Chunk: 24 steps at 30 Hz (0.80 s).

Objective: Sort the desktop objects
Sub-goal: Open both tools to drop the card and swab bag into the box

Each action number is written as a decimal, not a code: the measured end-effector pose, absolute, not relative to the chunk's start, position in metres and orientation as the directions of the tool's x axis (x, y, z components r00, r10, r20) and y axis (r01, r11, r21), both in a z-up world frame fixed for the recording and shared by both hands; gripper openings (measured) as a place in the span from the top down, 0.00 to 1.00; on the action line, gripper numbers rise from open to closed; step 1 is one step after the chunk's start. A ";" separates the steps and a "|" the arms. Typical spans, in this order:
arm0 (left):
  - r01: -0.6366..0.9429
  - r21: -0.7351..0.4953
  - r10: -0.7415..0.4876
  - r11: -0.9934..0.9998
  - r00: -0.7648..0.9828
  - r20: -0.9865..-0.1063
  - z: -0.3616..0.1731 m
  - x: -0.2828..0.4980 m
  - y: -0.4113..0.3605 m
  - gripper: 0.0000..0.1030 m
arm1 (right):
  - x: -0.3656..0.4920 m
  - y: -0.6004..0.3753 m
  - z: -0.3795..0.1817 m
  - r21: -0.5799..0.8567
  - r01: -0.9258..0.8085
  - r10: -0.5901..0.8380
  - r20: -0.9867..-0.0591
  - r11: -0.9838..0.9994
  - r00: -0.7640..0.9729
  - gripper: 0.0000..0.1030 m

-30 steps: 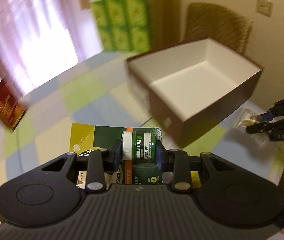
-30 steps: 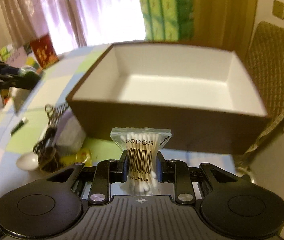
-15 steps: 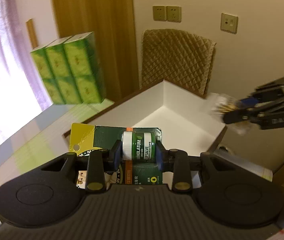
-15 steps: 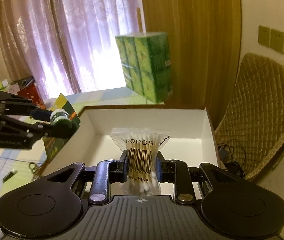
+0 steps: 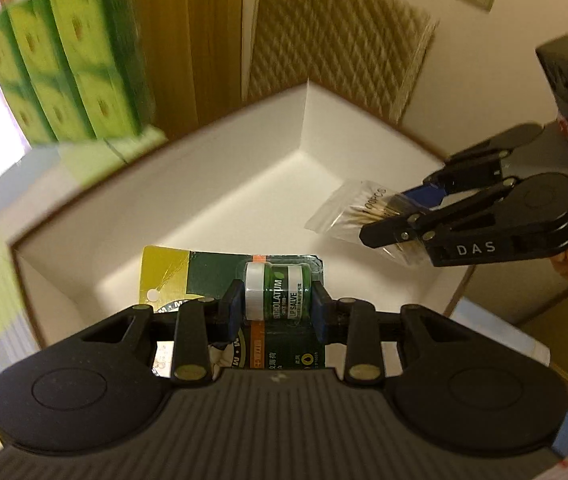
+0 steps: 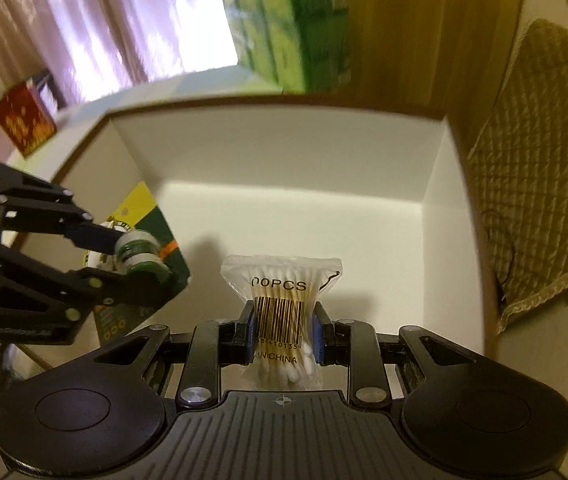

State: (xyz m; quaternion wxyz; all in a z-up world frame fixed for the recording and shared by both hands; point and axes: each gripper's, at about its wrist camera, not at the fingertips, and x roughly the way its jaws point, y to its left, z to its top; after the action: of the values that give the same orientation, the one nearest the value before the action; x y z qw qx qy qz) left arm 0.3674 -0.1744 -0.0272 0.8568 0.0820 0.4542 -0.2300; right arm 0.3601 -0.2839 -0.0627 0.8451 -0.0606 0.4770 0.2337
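Note:
My left gripper [image 5: 278, 306] is shut on a lip salve jar in a green and yellow blister card [image 5: 274, 296] and holds it over the near left part of the open brown box [image 5: 212, 200] with white inside. My right gripper [image 6: 282, 326] is shut on a clear bag of cotton swabs [image 6: 282, 300] and holds it over the box [image 6: 284, 184]. In the left wrist view the right gripper [image 5: 399, 212] and its swab bag [image 5: 357, 210] hang over the box's right side. In the right wrist view the left gripper [image 6: 140, 256] holds the salve card [image 6: 144, 248] at the box's left side.
A green pack of tissue boxes [image 5: 64, 60] stands behind the box; it also shows in the right wrist view [image 6: 284, 16]. A quilted chair back [image 5: 335, 40] is beyond the box. A red box [image 6: 24, 124] lies far left on the checkered tablecloth.
Both grippers have moved from beside the box to over its open inside and tipped downward, each still holding its item. The two grippers have come closer together.

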 end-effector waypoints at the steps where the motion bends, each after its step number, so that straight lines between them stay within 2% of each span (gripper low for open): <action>1: 0.465 -0.076 -0.316 0.882 0.465 -0.827 -0.035 0.371 -0.175 0.72 | 0.361 -0.283 -0.066 0.118 -0.456 0.332 -0.842 0.882 0.426 0.77; 8: 0.434 -0.115 -0.299 0.894 0.385 -0.873 -0.069 0.386 -0.179 0.71 | 0.368 -0.283 -0.075 0.132 -0.476 0.342 -0.856 0.869 0.388 0.75; 9: 0.428 -0.110 -0.291 0.897 0.384 -0.876 -0.072 0.386 -0.180 0.71 | 0.367 -0.283 -0.074 0.132 -0.480 0.343 -0.856 0.867 0.386 0.69; 10: 0.426 -0.107 -0.286 0.898 0.383 -0.878 -0.074 0.387 -0.181 0.68 | 0.367 -0.282 -0.075 0.128 -0.481 0.341 -0.857 0.867 0.386 0.51; 12: 0.425 -0.111 -0.286 0.898 0.374 -0.882 -0.074 0.386 -0.181 0.37 | 0.366 -0.282 -0.074 0.101 -0.479 0.323 -0.855 0.872 0.407 0.38; 14: 0.429 -0.104 -0.287 0.897 0.387 -0.876 -0.070 0.381 -0.182 0.27 | 0.365 -0.283 -0.075 0.100 -0.480 0.322 -0.855 0.871 0.406 0.35; 19: 0.439 -0.096 -0.283 0.893 0.385 -0.878 -0.070 0.378 -0.182 0.21 | 0.363 -0.284 -0.072 0.101 -0.490 0.327 -0.856 0.866 0.401 0.23; 24: 0.442 -0.082 -0.275 0.893 0.392 -0.878 -0.069 0.371 -0.182 0.16 | 0.360 -0.286 -0.066 0.102 -0.482 0.331 -0.845 0.870 0.419 0.19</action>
State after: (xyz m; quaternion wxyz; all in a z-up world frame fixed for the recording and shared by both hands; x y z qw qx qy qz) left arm 0.3706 -0.1822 -0.0692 0.8303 0.0825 0.5073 -0.2157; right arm 0.3602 -0.2859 -0.0662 0.8386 -0.0782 0.4815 0.2424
